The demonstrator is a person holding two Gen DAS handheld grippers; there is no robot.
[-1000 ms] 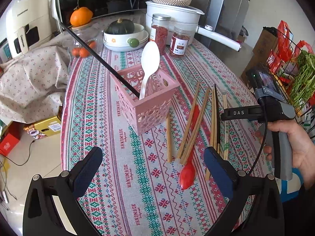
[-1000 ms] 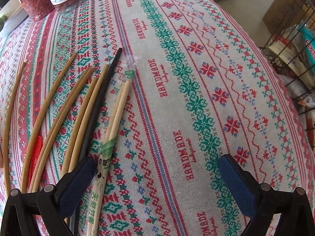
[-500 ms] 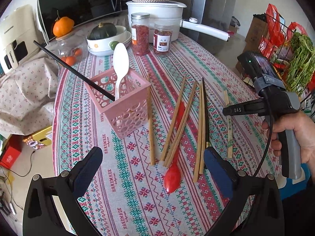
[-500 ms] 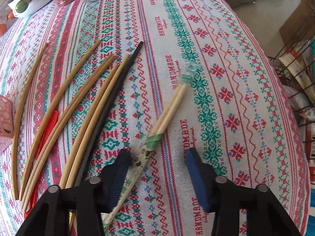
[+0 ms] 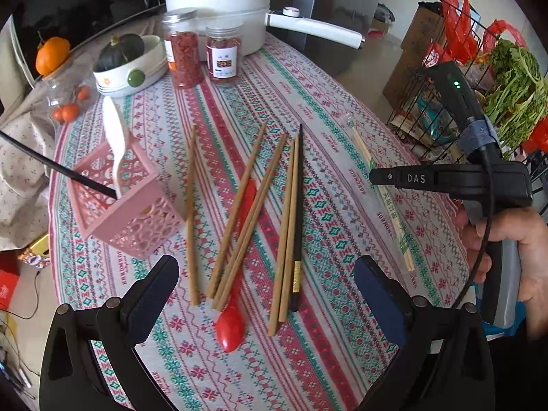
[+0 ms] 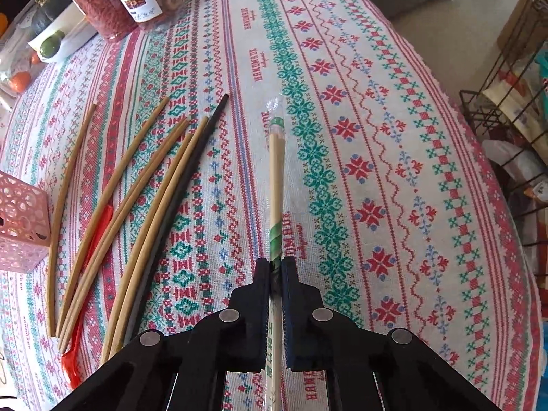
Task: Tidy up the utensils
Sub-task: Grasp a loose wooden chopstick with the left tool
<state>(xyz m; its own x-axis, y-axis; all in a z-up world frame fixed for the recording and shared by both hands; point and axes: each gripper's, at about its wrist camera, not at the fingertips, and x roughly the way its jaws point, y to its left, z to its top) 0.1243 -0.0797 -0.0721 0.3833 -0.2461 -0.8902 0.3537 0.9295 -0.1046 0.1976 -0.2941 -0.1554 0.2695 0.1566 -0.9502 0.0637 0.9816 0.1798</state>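
Right gripper (image 6: 276,270) just clamped the wrapped chopsticks (image 6: 276,171); lift them level before swinging to the pink basket (image 5: 130,212). Left gripper (image 5: 267,294) hangs wide open, empty.

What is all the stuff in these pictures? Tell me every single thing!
wrapped chopsticks: one pair, pale, in the right gripper.
wooden chopsticks: six, tan, loose on the tablecloth.
black chopstick: one, beside them.
red spoon: one, under the chopsticks.
pink basket: one, left; holds a white spoon and a black stick.
jars: two, red contents, far end.
pot: one, white, behind the jars.
bowl: white, holds a dark squash.
tablecloth: patterned.
left gripper: open, empty.
right gripper: just closed on the wrapped chopsticks.
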